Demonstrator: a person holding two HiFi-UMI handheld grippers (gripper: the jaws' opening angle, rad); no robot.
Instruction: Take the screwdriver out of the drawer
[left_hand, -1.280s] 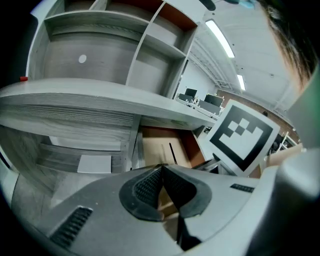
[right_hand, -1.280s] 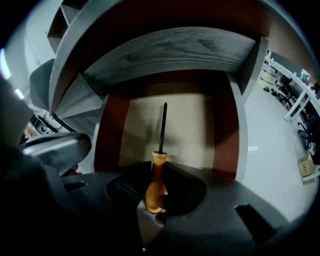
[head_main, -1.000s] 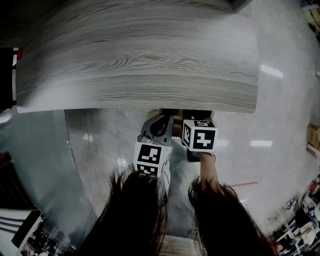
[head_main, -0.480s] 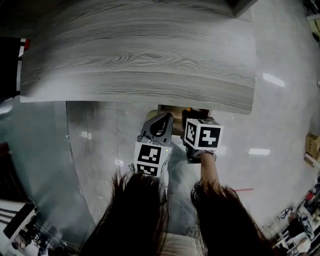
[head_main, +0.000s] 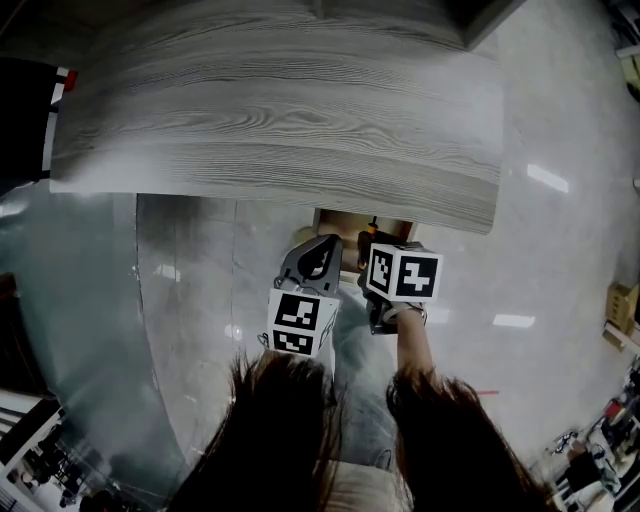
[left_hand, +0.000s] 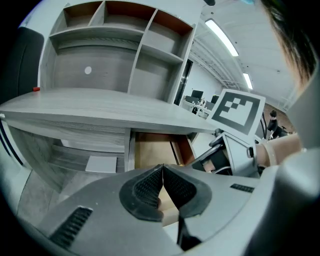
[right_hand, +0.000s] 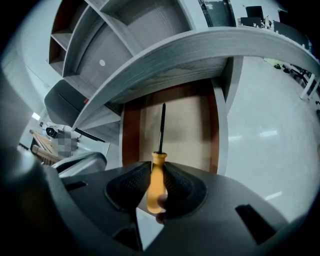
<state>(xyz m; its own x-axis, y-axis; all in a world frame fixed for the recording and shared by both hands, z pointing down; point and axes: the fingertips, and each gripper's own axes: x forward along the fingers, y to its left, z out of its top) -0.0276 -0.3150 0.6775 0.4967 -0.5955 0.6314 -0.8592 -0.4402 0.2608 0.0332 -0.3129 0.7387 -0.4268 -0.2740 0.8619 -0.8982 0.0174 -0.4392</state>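
My right gripper (right_hand: 156, 184) is shut on the orange handle of the screwdriver (right_hand: 157, 172), whose black shaft points forward over the open drawer (right_hand: 175, 127). In the head view the right gripper (head_main: 372, 262) hangs just in front of the open drawer (head_main: 335, 222) under the desk edge, with the screwdriver's (head_main: 371, 228) orange handle showing beyond the gripper's tips. My left gripper (head_main: 318, 256) is beside it on the left. In the left gripper view its jaws (left_hand: 162, 181) are closed together with nothing between them, facing the drawer (left_hand: 152, 150).
A grey wood-grain desk (head_main: 280, 110) spans above the drawer, with shelving (left_hand: 120, 45) behind it. A glossy pale floor (head_main: 540, 250) lies to the right. The person's dark hair (head_main: 300, 440) fills the lower head view.
Both grippers have shifted slightly away from the desk edge, and more of the open drawer now shows in the head view.
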